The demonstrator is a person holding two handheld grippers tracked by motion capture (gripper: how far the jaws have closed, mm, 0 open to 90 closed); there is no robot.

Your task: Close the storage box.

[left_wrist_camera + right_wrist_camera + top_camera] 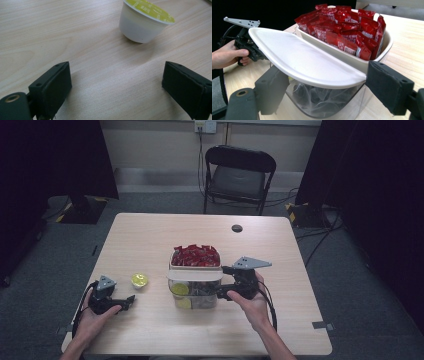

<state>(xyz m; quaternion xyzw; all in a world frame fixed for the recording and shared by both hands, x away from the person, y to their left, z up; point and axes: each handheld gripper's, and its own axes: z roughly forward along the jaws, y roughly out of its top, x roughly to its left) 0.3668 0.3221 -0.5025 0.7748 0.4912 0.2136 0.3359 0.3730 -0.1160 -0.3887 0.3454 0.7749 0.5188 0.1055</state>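
Observation:
A small white capsule with a yellow foil lid [139,280] [142,22] stands on the wooden table [150,235]. My left gripper [129,301] [115,85] lies low just short of it, open, nothing between the jaws. At the table's middle, a clear box [197,299] [324,100] holds dark and yellow capsules under a tilted white lid [195,275] [302,60]. Behind it, a white tray is heaped with red packets [196,255] [347,27]. My right gripper [222,283] [324,92] is open at the box's right end, one jaw on either side.
A small dark round mark [237,228] sits near the table's far edge. A black folding chair [240,170] stands beyond the table. Black curtains hang at both sides. Cables run over the floor at the right [320,240].

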